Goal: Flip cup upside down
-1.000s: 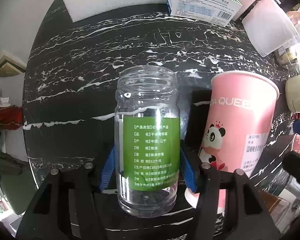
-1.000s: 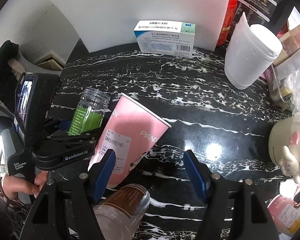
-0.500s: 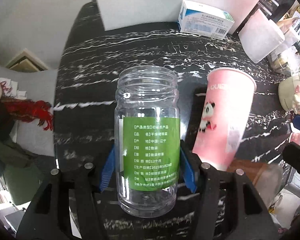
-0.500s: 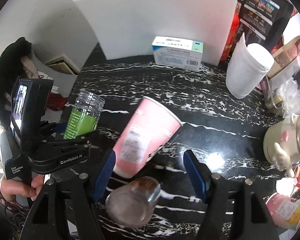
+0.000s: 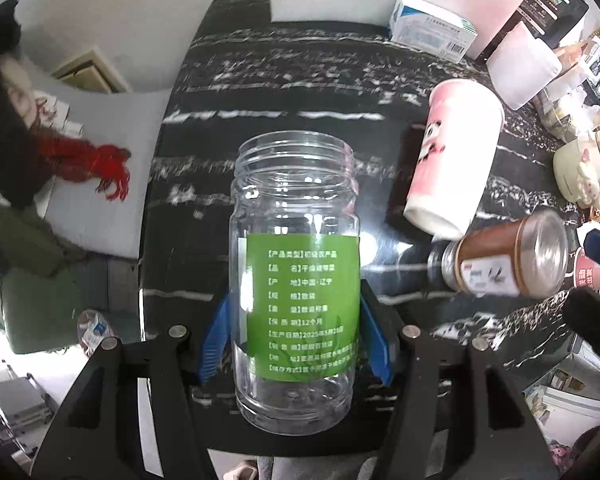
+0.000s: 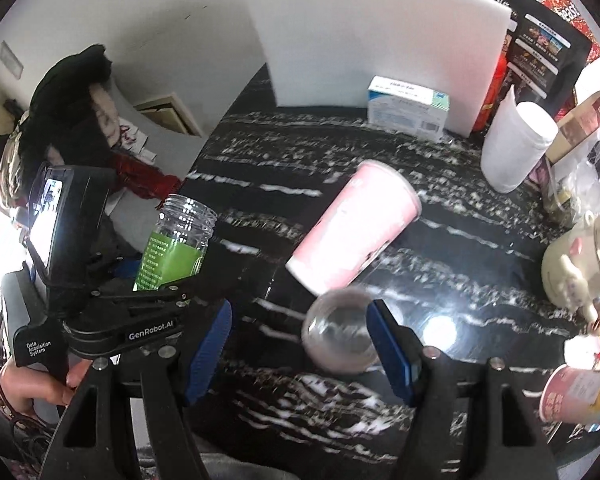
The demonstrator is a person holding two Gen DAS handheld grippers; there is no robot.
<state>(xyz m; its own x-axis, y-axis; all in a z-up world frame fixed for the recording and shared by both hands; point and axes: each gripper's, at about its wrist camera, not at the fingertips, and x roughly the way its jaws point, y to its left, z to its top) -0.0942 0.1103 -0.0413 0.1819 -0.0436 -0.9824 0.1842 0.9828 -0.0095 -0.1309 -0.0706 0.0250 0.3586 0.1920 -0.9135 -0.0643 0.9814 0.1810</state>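
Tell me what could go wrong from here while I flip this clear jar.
1. The left gripper clamps the clear jar only on its lower half, on smooth plastic; turning it over could let it slip out.
2. The pink cup and the brown-labelled jar sit close on the right; a wide swing may knock them.

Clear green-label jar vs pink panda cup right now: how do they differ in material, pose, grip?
The green-label jar is clear plastic; the pink panda cup is opaque paper. The jar sits clamped between the left gripper's blue pads; no pads touch the cup. In the right wrist view the jar's mouth points up, while the cup leans steeply. Both have open mouths, no lids.
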